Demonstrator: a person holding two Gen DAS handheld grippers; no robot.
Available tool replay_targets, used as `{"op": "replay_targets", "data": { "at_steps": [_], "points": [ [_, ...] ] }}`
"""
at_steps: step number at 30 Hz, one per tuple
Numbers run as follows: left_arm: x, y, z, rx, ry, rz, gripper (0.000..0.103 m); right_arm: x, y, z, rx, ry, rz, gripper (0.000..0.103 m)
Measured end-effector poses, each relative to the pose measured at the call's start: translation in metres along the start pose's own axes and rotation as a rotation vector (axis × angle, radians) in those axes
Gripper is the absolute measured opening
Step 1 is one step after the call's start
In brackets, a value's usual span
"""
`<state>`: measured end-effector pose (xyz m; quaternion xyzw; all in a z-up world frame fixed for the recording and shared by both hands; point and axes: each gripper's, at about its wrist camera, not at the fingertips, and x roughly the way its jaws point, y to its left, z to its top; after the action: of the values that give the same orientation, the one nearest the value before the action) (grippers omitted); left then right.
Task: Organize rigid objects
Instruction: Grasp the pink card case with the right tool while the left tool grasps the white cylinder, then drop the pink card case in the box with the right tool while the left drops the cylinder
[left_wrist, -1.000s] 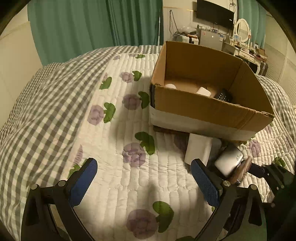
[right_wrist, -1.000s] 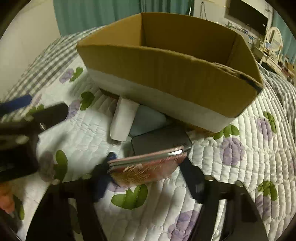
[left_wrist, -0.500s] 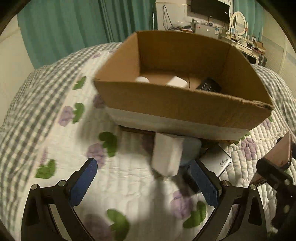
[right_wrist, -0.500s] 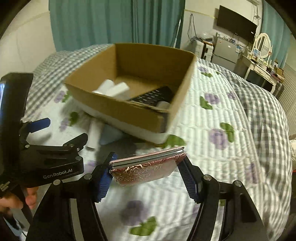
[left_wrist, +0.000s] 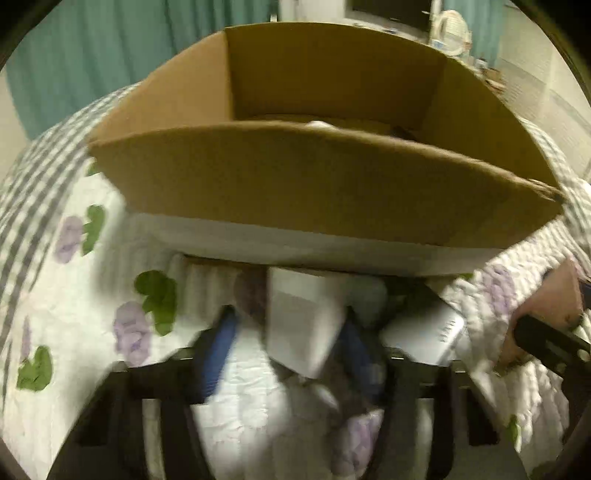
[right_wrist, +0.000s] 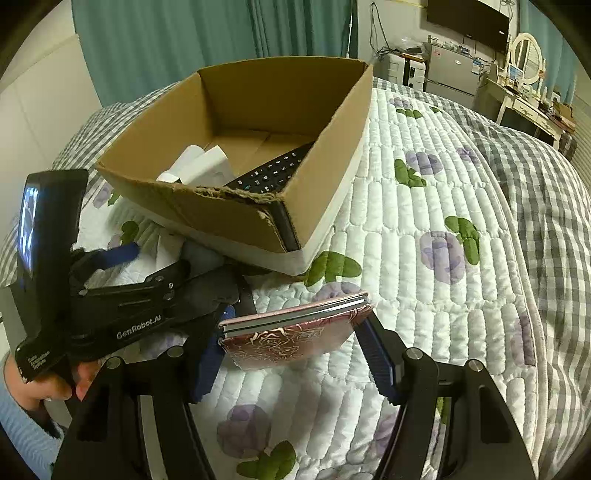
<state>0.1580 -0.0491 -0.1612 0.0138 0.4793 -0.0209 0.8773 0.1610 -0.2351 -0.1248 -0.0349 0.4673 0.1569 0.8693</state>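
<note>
My right gripper (right_wrist: 295, 350) is shut on a flat pink rose-patterned case (right_wrist: 291, 330), held above the quilt in front of the cardboard box (right_wrist: 325, 173). The box holds white items (right_wrist: 199, 166) and a black remote (right_wrist: 273, 171). In the blurred left wrist view my left gripper (left_wrist: 288, 343) has its blue pads on either side of a white rectangular box (left_wrist: 301, 325) lying on the quilt against the cardboard box (left_wrist: 295, 184). Whether the pads press it I cannot tell. A grey power bank (left_wrist: 424, 332) lies right of it.
The bed has a white floral quilt (right_wrist: 424, 295) and a grey checked blanket (right_wrist: 546, 206). Teal curtains (right_wrist: 184, 48) hang behind. A dresser with a mirror (right_wrist: 524, 62) and a TV stand at the far right.
My left gripper moved forward to the white box and narrowed around it. My right gripper lifted the pink case and swung right of the cardboard box.
</note>
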Motion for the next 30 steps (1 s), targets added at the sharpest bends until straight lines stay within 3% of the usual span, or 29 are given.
{"op": "replay_targets", "data": {
  "at_steps": [4,6,12,17,24,30],
  "points": [
    [-0.005,-0.012,0.001,0.065,0.003,0.040,0.036,0.002,0.002,0.000,-0.005,-0.001,-0.012,0.067],
    [-0.015,-0.014,-0.003,0.073,-0.007,0.033,0.028,0.001,0.002,0.000,-0.008,-0.005,-0.019,0.067],
    [-0.050,0.000,-0.013,0.022,-0.019,-0.026,0.023,-0.024,0.014,0.002,-0.035,-0.043,-0.035,0.067],
    [-0.092,0.010,-0.011,-0.002,-0.074,-0.054,0.023,-0.062,0.032,0.008,-0.079,-0.093,-0.057,0.067],
    [-0.145,0.024,0.039,-0.001,-0.200,-0.056,0.023,-0.110,0.052,0.043,-0.139,-0.175,-0.078,0.067],
    [-0.139,0.032,0.096,0.017,-0.239,-0.032,0.023,-0.111,0.054,0.098,-0.158,-0.220,-0.103,0.067]
  ]
}}
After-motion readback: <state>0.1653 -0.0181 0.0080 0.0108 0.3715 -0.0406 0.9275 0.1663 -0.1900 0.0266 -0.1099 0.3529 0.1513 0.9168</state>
